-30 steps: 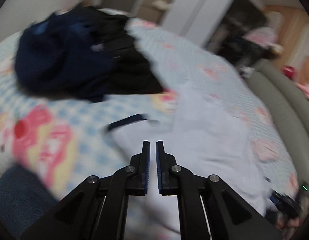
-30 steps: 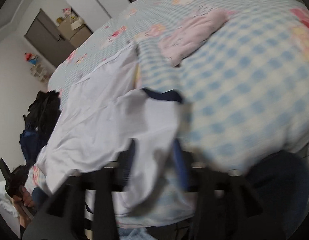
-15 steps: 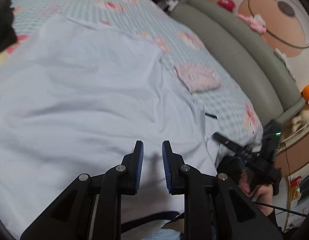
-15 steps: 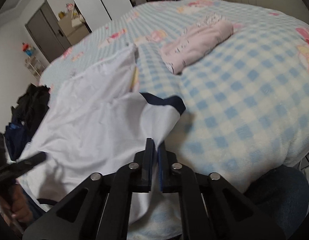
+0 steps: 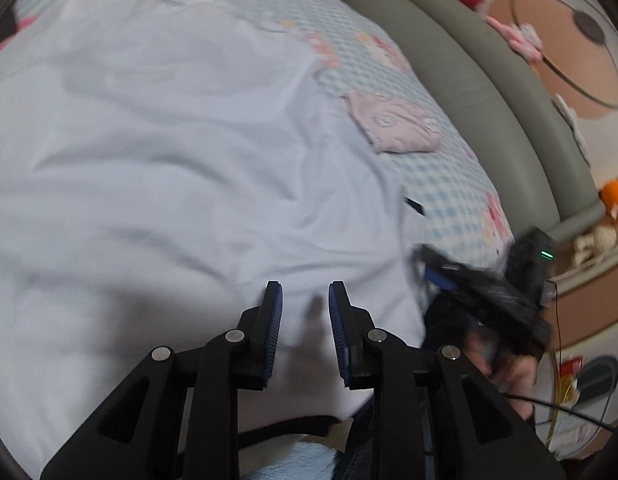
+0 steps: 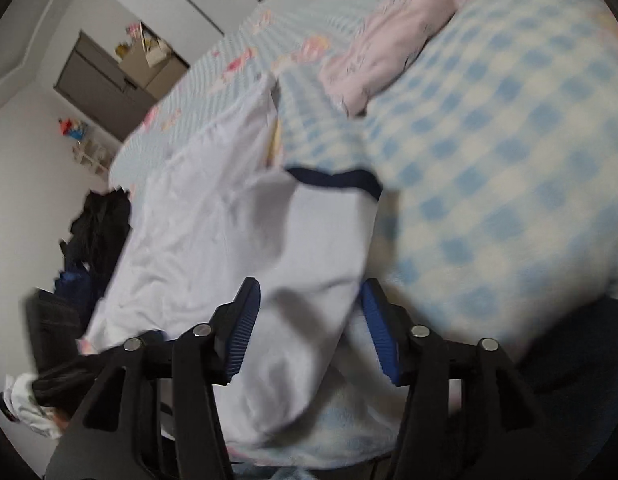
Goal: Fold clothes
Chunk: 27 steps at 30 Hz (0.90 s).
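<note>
White shirt sleeve lies between the half-open, just-reopened right gripper pads, ungripped; left gripper, narrowly parted and just opening, empty: hem should be pinched squarely.

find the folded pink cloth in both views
Left wrist: pink cloth right of centre, upper half, on the checked blanket beside the white shirt.
Right wrist: pink cloth near the top, right of centre.
Shared landmark: the shirt's navy sleeve cuff, lying below the cloth in both views.
</note>
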Each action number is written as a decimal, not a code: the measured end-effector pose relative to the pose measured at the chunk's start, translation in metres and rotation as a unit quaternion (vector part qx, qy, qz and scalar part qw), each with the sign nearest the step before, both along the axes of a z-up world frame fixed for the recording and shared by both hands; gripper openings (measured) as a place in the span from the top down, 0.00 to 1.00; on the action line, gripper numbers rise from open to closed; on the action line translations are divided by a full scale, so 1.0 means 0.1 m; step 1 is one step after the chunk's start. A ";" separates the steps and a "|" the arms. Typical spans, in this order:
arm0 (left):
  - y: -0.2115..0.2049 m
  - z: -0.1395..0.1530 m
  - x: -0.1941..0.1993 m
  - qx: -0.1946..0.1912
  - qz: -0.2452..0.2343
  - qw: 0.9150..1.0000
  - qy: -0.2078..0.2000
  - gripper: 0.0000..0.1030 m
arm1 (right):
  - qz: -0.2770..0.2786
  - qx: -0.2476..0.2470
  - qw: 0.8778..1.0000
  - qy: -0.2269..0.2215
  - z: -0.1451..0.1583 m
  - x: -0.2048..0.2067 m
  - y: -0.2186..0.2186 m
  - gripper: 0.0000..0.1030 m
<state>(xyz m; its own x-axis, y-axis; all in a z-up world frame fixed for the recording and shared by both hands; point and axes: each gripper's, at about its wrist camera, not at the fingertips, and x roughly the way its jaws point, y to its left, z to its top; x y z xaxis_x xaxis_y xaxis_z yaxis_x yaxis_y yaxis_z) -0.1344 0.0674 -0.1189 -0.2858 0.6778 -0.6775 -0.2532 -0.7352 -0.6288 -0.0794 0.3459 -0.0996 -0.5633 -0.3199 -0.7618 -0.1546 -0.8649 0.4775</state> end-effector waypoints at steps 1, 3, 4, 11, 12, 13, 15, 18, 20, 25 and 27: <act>0.04 0.04 0.02 -0.002 -0.006 1.000 0.007 0.73 | -0.004 0.014 1.000 -0.008 -0.05 -0.02 -0.02 0.61; 0.09 0.11 0.07 -0.006 -0.015 1.000 0.019 0.71 | -0.010 0.038 0.999 -0.001 -0.02 -0.02 -0.08 0.95; 0.10 0.13 0.08 -0.003 -0.017 1.000 0.021 0.71 | -0.004 0.050 0.999 0.011 0.07 0.00 -0.11 0.96; 0.01 0.12 0.05 -0.003 0.001 1.000 0.017 0.71 | 0.093 0.096 0.982 0.132 0.79 0.17 -0.74 1.00; 0.01 0.12 0.05 -0.004 0.004 1.000 0.016 0.70 | 0.120 0.096 0.979 0.137 0.79 0.18 -0.91 0.99; 0.01 0.11 0.05 -0.008 0.008 1.000 0.016 0.70 | 0.146 0.094 0.975 0.136 0.78 0.19 -1.07 0.98; -0.04 0.08 0.05 -0.021 0.020 0.999 0.013 0.69 | 0.203 0.078 0.971 0.097 0.56 0.18 -1.31 0.92; -0.24 0.06 0.04 -0.023 0.046 0.999 0.009 0.69 | 0.261 0.074 0.961 0.046 0.26 0.21 -1.58 0.90; -0.33 0.06 0.04 -0.005 0.046 0.999 0.006 0.68 | 0.261 0.076 0.961 0.040 0.22 0.32 -1.60 0.90; -0.29 0.04 -0.04 0.022 0.034 0.999 -0.001 0.55 | 0.210 0.061 0.974 0.059 0.35 0.47 -1.33 0.79; -0.19 0.03 -0.09 0.021 0.027 0.999 -0.003 0.54 | 0.186 0.064 0.979 0.055 0.34 0.41 -1.21 0.76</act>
